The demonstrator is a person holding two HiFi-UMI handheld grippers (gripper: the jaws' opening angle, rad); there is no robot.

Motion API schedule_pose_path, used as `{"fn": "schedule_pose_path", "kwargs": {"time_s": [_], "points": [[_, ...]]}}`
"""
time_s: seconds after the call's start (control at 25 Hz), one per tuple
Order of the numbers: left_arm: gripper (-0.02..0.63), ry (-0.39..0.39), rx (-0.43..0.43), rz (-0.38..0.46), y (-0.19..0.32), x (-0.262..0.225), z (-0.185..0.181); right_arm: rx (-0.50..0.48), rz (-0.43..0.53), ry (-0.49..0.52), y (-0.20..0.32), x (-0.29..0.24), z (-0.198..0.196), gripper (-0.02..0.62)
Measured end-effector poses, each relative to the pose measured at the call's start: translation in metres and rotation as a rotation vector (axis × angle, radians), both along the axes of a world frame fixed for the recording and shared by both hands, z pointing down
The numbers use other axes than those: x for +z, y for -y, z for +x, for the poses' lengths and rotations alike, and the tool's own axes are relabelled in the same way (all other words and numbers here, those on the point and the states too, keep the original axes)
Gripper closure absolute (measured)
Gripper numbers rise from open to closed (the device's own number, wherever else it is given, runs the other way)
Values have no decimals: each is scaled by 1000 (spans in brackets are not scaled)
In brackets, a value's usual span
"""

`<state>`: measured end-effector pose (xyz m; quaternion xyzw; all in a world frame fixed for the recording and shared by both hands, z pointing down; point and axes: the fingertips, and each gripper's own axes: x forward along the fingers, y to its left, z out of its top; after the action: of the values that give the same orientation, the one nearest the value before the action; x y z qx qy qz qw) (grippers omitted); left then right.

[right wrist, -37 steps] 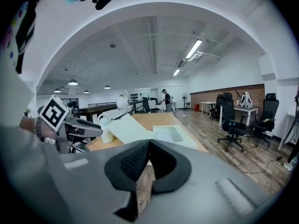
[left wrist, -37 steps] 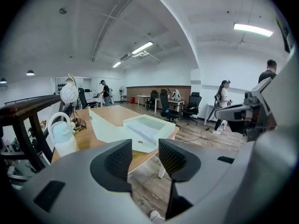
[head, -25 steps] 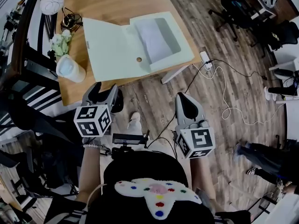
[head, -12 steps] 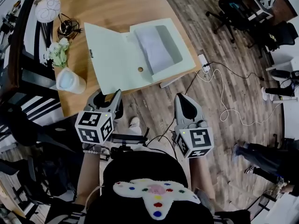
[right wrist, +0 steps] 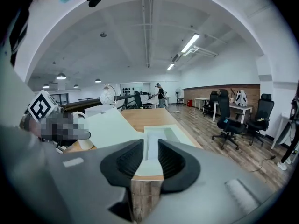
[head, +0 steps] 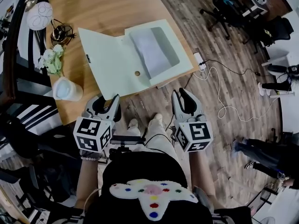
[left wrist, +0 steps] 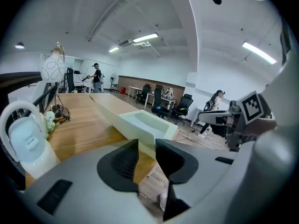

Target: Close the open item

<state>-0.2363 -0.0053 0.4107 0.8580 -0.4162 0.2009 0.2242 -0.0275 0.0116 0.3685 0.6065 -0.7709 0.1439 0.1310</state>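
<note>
L tool [head: 105, 104] closing, R tool [head: 181, 100] opening, empty

Pretty clearly an open-plan office. Black swivel chairs [right wrist: 228, 120] are parked at long desks [right wrist: 204, 100] along the far right wall. There are strip lights [right wrist: 190, 43] and exposed pipes [right wrist: 148, 27] on a white ceiling, and wood plank floor [head: 233, 83] everywhere. A power strip [head: 200, 60] with a white cable [head: 224, 107] snakes over the floor just beside the big wooden bench [head: 107, 8], and a person [right wrist: 160, 93] is standing way at the far end.
</note>
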Motion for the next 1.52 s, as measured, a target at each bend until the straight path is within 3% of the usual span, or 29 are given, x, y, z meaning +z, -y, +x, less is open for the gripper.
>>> {"fn": "schedule_pose_path", "kwargs": {"time_s": [0.04,0.28,0.6,0.84,1.08,1.36,1.52], "points": [[488,11,6,6,1,-1,1,-2,-7,4,3,2,2,491],[489,63,49,45,5,-6,9,10,-19,-9,25,17,24,453],[502,89,33,75,13,-19,27,-1,-52,-10,53,36,57,436],[514,101,39,143,20,-29,51,-10,-85,-18,76,60,85,426],[525,115,47,135,26,-35,78,-11,-123,-23,99,83,114,419],[558,136,-26,171,46,-41,98,-17,-182,-12,120,114,143,413],[558,143,-25,173,55,-45,114,-35,-211,-6,129,128,152,412]]}}
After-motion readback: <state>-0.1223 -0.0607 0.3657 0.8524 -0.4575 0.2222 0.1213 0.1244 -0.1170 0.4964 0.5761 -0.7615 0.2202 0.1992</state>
